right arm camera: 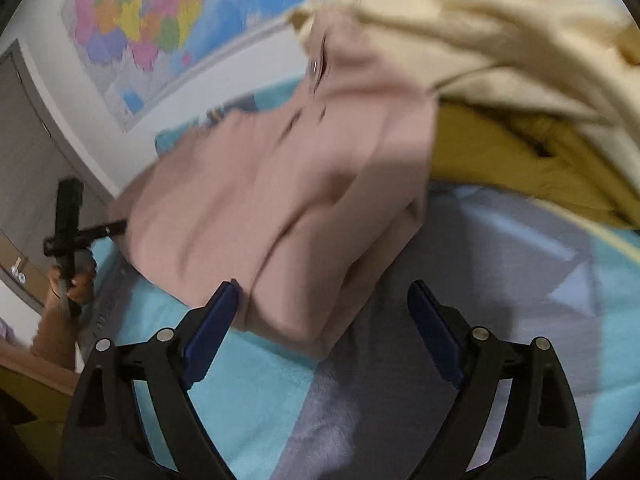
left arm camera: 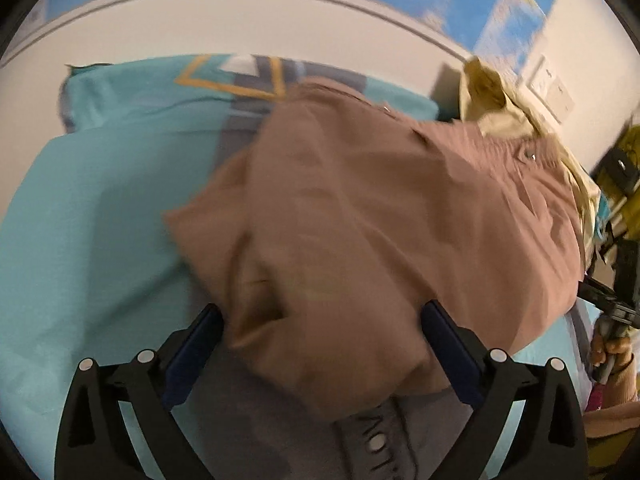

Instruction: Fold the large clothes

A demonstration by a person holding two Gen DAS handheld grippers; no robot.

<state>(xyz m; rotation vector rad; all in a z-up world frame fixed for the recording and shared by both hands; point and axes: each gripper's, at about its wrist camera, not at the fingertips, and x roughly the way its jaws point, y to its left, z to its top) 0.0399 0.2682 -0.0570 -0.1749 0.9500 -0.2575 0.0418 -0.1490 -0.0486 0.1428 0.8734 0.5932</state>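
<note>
So the brown garment (left arm camera: 360, 208) is lying bunched up on the teal bed cover (left arm camera: 88, 240), next to a cream one (right arm camera: 500, 36). Left gripper (left arm camera: 320, 320) is spread wide around its near edge, right gripper (right arm camera: 324, 300) is spread too, not pinching anything.

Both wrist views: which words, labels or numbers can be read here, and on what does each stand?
None can be read.
Wall map: any print is too blurred.
Grey strip with snaps on the bed cover: dark marks, not legible.
Brown garment: no print visible.
</note>
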